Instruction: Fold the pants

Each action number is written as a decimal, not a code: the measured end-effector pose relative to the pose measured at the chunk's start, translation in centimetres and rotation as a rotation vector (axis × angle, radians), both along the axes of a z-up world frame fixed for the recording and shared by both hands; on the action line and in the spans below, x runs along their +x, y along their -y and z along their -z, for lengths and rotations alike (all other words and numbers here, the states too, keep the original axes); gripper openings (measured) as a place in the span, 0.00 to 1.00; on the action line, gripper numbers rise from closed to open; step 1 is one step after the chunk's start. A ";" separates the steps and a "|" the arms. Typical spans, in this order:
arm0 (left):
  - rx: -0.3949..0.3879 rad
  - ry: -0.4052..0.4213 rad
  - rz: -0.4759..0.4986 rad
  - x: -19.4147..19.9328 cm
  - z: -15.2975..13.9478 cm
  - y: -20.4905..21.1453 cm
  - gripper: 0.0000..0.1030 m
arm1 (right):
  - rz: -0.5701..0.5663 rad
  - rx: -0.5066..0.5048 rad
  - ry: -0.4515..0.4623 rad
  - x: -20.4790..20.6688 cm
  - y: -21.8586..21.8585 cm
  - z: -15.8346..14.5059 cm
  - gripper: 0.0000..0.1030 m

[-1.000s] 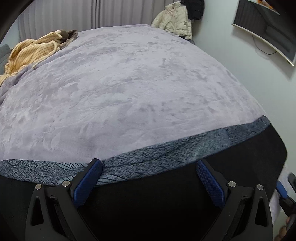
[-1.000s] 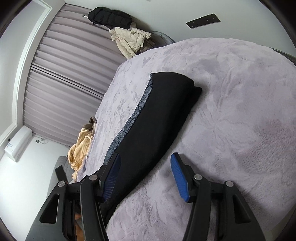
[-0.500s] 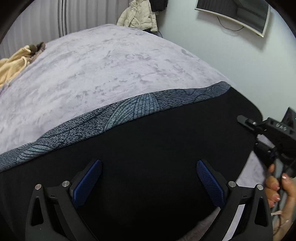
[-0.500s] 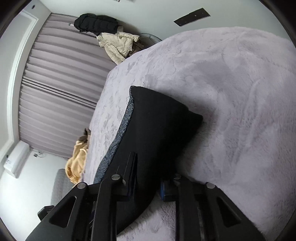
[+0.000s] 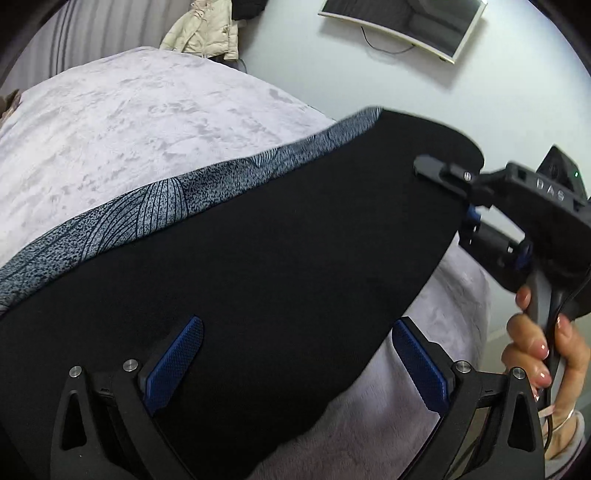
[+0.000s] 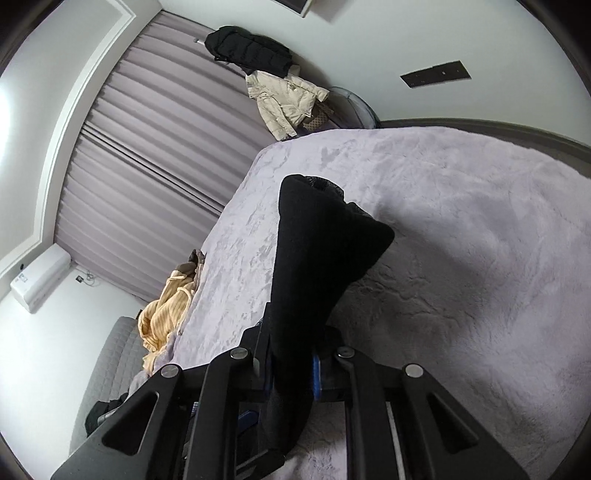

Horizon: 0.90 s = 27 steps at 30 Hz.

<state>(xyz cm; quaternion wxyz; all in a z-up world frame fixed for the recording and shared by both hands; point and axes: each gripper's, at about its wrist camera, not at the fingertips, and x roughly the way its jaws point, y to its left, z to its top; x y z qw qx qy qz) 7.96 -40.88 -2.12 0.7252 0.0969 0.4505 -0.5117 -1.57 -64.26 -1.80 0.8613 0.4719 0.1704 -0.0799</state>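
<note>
The black pants (image 5: pixel 258 266), folded, with a grey patterned band (image 5: pixel 155 206) along the far edge, lie on the lilac bed cover (image 5: pixel 129 110). My left gripper (image 5: pixel 295 365) is open, its blue pads (image 5: pixel 173 362) spread just above the near part of the pants. My right gripper (image 5: pixel 469 218) is shut on the right end of the pants, with the end lifted off the bed. In the right wrist view the pants (image 6: pixel 317 258) run from between the shut jaws of my right gripper (image 6: pixel 291 376) out across the bed.
A yellow ribbed garment (image 6: pixel 166 314) lies at the bed's far side. A cream jacket (image 6: pixel 284 99) and a black one (image 6: pixel 247 51) hang by the curtains. A TV (image 5: pixel 406 26) is on the wall. The bed edge (image 5: pixel 476 273) drops off at the right.
My right gripper has shut on the end of the pants and raised it. My left gripper has moved forward over the black fabric, still open.
</note>
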 end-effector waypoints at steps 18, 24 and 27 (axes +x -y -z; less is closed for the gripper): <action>-0.086 -0.008 -0.351 3.0 -4.2 -21.8 0.99 | -0.300 -0.549 -0.074 5.2 -19.4 -11.9 0.16; -0.049 0.065 -0.531 3.8 -4.2 -28.9 0.99 | -0.451 -0.623 -0.210 9.7 -28.7 -5.9 0.19; -0.018 0.063 -0.575 4.1 -3.8 -31.9 0.99 | -0.475 -0.798 -0.392 11.7 -33.8 -1.2 0.24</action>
